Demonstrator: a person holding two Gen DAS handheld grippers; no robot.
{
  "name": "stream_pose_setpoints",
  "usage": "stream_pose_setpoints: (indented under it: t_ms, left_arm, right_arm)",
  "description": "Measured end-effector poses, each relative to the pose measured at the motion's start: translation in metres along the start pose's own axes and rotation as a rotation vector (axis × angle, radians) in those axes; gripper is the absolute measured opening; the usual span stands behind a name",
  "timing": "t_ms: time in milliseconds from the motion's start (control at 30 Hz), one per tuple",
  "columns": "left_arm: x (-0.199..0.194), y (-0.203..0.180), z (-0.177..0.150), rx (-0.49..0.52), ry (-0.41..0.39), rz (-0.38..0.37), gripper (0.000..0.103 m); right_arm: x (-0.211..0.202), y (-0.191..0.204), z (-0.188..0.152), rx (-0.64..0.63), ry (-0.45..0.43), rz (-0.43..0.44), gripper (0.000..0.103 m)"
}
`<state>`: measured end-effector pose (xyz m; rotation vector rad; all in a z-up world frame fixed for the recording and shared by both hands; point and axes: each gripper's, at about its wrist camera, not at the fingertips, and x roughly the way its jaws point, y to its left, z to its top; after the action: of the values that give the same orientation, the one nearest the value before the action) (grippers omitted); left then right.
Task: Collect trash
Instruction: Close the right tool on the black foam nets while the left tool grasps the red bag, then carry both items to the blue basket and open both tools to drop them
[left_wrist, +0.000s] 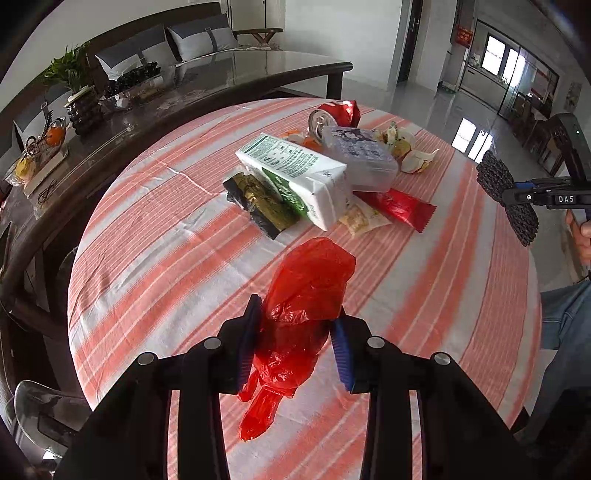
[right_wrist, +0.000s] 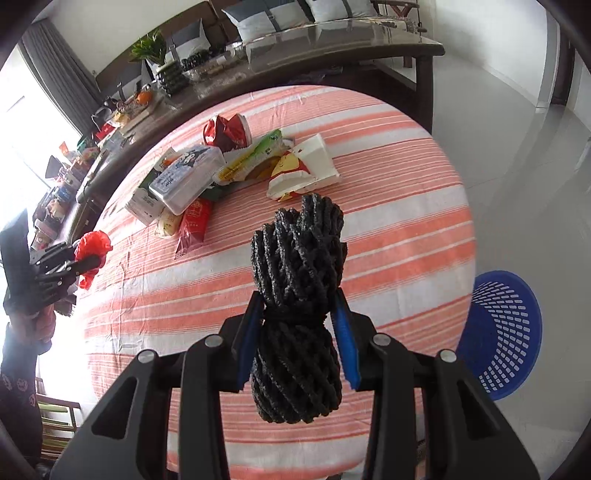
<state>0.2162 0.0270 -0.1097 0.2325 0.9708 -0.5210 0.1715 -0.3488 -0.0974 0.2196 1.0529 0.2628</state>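
Blue basket (right_wrist: 498, 332) sits on the floor; left hand-held gripper (left_wrist: 295, 343) clamps a red bag (left_wrist: 303, 295), right hand-held gripper (right_wrist: 299, 325) a black bundle (right_wrist: 295, 295).

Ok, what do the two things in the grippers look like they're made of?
Left gripper: red bag, seemingly thin glossy plastic film, translucent and crinkled. Right gripper: black bundle, matte and coarsely twisted, probably rope or netting, cinched at the waist; fibre unclear.

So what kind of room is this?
Probably a home living or dining room: a round table under a pink-striped cloth, a dark wooden bench with grey cushions, and a green potted plant.
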Motion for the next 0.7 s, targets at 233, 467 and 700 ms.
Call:
stream_pose_setpoints:
  t_ms: [233,467,700]
  left_arm:
    - [-0.014,-0.091,0.041,0.007,-0.089,-0.175,0.036]
    - [0.021,-0.229,0.108,0.123,-0.095,-0.349,0.037]
    - [0.118,-0.348,0.155,0.126,0.026,-0.459,0.037]
  right_arm:
    - [-0.051,-0.093,-0.008,0.161,-0.107,-0.060,0.037]
    - [-0.067,-0.196,-0.022,0.308,-0.120,-0.160,0.037]
    - [-0.039,-0.295,-0.041,0.428,-0.073,-0.225,0.037]
